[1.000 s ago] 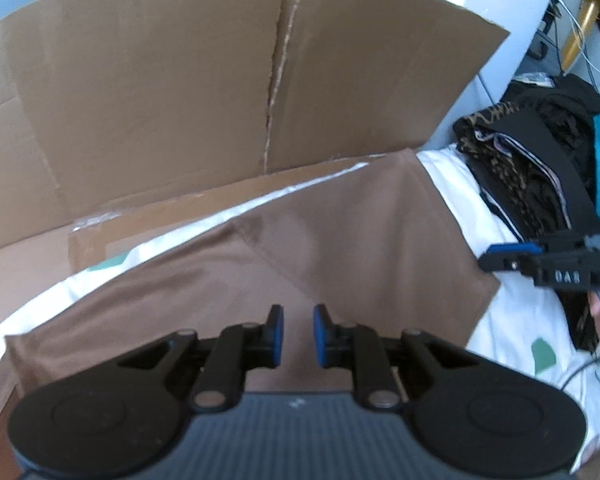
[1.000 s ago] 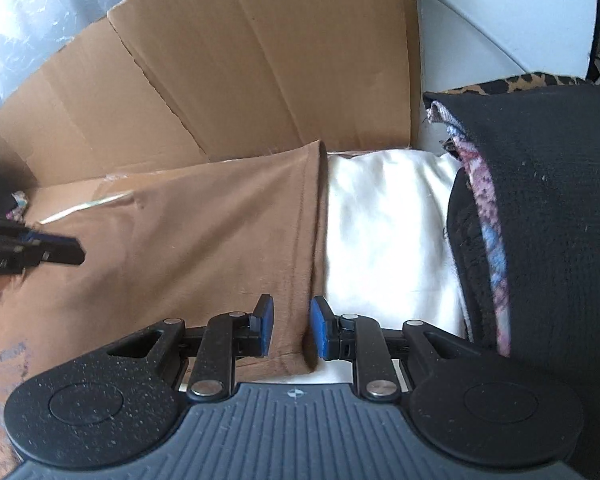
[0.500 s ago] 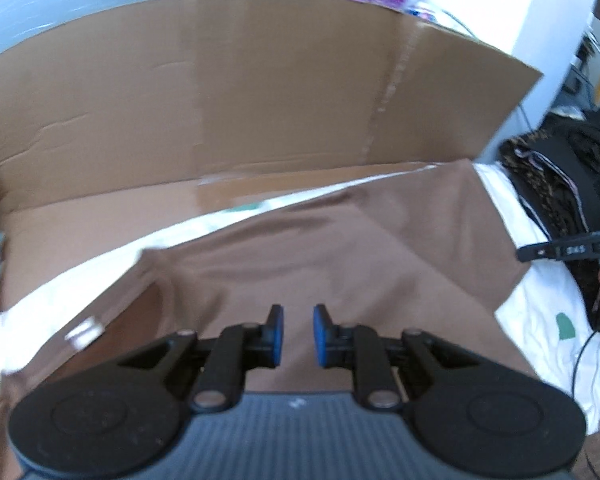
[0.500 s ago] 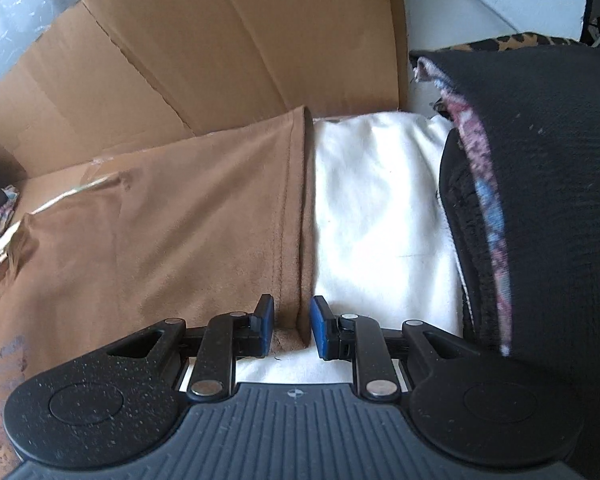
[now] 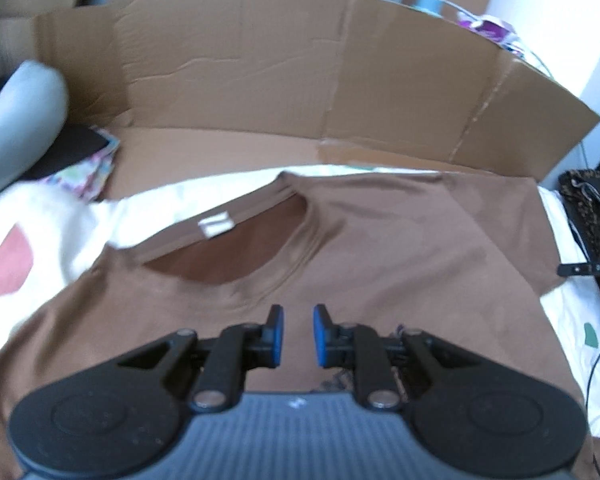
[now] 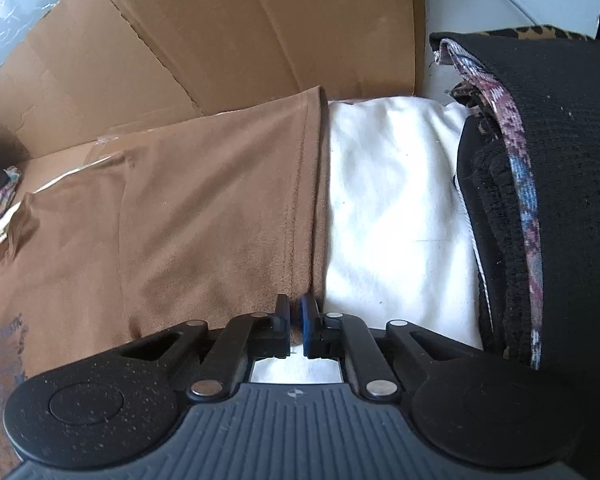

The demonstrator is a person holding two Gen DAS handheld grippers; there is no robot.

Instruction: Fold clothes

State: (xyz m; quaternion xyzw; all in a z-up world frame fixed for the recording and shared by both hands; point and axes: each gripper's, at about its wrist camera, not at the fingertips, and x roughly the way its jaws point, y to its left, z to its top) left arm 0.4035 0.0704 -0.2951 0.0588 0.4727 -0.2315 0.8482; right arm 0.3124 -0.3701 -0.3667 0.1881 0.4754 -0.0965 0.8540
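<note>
Your left gripper [image 5: 297, 334] hangs over the chest of the brown short-sleeved T-shirt [image 5: 380, 280], its blue-padded fingers parted with a clear gap and nothing between them. The shirt lies spread flat on a white bed sheet [image 6: 388, 208] printed with coloured patches, its neckline [image 5: 236, 248] and a small white label [image 5: 216, 226] just ahead of your left fingertips. One side panel is already folded in over the body.

Your right gripper [image 6: 295, 320] sits at the shirt's stitched hem [image 6: 300, 200], fingers drawn almost together on the near hem corner; the fabric seems to be caught between the pads, though the contact itself is partly hidden. In the left view your right gripper shows only as a black tip at the far right edge.

A flattened brown cardboard sheet [image 5: 300, 80] stands behind the shirt. A pile of black and patterned clothes [image 6: 540, 160] sits just beside the sheet on your right. A grey-white pillow [image 5: 16, 120] lies at the far left.
</note>
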